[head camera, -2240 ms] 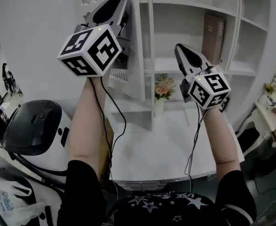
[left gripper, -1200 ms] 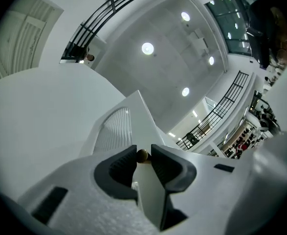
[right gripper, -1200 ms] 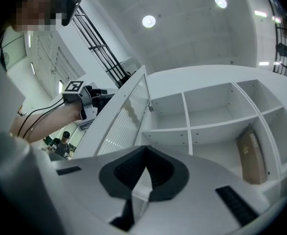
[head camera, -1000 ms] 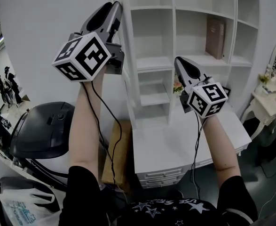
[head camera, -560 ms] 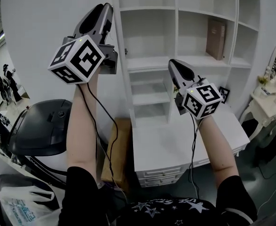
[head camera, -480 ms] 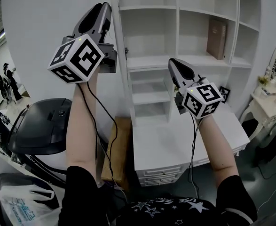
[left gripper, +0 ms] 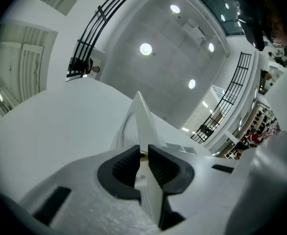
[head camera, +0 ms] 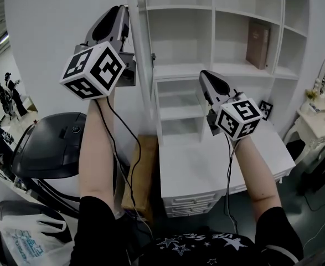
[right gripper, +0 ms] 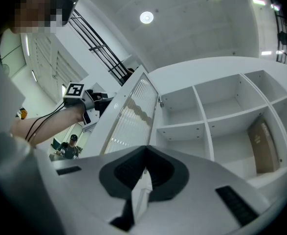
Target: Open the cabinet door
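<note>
The cabinet door (head camera: pixel 139 65) is swung out at the left end of the shelving (head camera: pixel 217 65). It is judged light, stiff and smooth-painted, so probably slippery, and its ribbed pane is best spared. It is best taken at the free edge by the small knob. That edge is pinched by the left gripper (left gripper: pixel 143 153), whose jaws have just been closing. The right gripper (right gripper: pixel 145 153) is pressed together on nothing. Below, a white desk (head camera: pixel 206 170) is seen, and 1 book (head camera: pixel 259 36) on a shelf.
</note>
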